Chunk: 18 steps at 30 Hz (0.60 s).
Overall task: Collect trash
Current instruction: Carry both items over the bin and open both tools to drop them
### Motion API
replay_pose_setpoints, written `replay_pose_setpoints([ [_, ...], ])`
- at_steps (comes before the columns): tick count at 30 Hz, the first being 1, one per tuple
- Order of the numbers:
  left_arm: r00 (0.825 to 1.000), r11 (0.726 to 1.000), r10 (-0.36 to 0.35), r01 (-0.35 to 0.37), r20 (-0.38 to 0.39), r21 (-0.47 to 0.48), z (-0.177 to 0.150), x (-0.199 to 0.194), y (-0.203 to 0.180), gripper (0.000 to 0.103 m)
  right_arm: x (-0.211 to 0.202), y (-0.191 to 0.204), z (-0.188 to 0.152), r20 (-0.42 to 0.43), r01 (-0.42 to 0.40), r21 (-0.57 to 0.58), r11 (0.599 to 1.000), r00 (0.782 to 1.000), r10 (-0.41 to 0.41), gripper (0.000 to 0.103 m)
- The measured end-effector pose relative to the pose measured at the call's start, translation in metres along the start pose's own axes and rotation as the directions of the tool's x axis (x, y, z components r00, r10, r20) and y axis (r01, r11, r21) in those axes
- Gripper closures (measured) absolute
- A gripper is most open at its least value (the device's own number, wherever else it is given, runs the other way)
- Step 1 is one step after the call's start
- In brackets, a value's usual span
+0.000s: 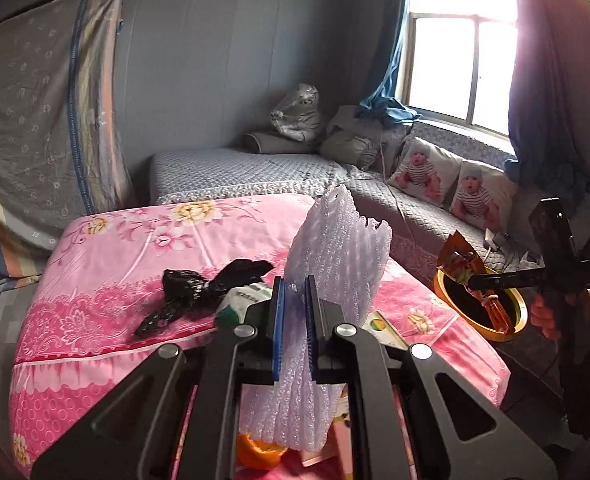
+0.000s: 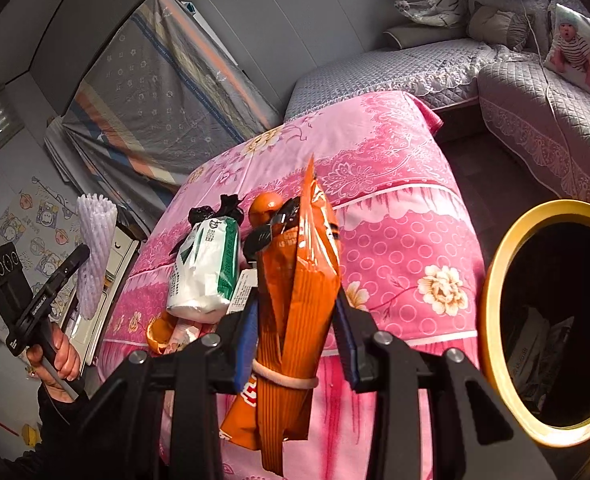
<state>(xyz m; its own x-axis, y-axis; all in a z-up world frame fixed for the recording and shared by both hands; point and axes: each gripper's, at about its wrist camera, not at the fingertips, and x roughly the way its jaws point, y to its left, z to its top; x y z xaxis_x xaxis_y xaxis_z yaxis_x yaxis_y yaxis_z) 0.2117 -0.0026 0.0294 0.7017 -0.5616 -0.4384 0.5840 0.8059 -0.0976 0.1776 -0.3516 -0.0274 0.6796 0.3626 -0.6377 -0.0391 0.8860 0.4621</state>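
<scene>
My left gripper (image 1: 295, 286) is shut on a white foam fruit net (image 1: 335, 244), which stands up between its blue pads above the pink bed (image 1: 107, 248). My right gripper (image 2: 297, 306) is shut on a crumpled orange snack bag (image 2: 299, 248) bound with a rubber band. In the left wrist view the right gripper (image 1: 473, 280) holds that snack bag (image 1: 461, 262) over a black bin with a gold rim (image 1: 447, 300). In the right wrist view the bin (image 2: 489, 280) is at the right, and the left gripper (image 2: 81, 254) with the foam net (image 2: 95, 240) is at the far left.
On the bed lie a black plastic bag (image 1: 191, 290), a white and green packet (image 2: 205, 276), an orange (image 2: 265, 206) and orange peel (image 2: 157, 334). A grey quilted sofa (image 1: 255, 172) with cushions runs along the wall under the window. A hand (image 2: 61, 354) grips the left handle.
</scene>
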Motion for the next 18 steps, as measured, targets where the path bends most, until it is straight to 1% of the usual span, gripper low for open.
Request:
replay_pose_setpoints([
  [4, 0.997, 0.997, -0.072, 0.072, -0.012, 0.023, 0.009, 0.023, -0.032, 0.094, -0.022, -0.023, 0.003, 0.057, 0.058, 0.026, 0.998, 0.997, -0.060, 0.070],
  [7, 0.993, 0.992, -0.116, 0.117, -0.022, 0.047, 0.016, 0.041, -0.057, 0.094, -0.040, -0.046, 0.004, 0.098, 0.119, 0.065, 0.991, 0.987, -0.125, 0.070],
  [9, 0.987, 0.986, -0.156, 0.158, -0.038, 0.060, 0.018, 0.053, -0.074, 0.094, -0.051, -0.062, 0.003, 0.126, 0.172, 0.088, 0.981, 0.975, -0.183, 0.070],
  [13, 0.974, 0.971, -0.214, 0.220, -0.073, 0.091, 0.022, 0.082, -0.113, 0.094, -0.070, -0.097, 0.000, 0.166, 0.278, 0.148, 0.949, 0.939, -0.301, 0.070],
  [18, 0.953, 0.950, -0.277, 0.290, -0.119, 0.113, 0.026, 0.120, -0.158, 0.094, -0.077, -0.141, -0.005, 0.156, 0.354, 0.222, 0.908, 0.907, -0.391, 0.070],
])
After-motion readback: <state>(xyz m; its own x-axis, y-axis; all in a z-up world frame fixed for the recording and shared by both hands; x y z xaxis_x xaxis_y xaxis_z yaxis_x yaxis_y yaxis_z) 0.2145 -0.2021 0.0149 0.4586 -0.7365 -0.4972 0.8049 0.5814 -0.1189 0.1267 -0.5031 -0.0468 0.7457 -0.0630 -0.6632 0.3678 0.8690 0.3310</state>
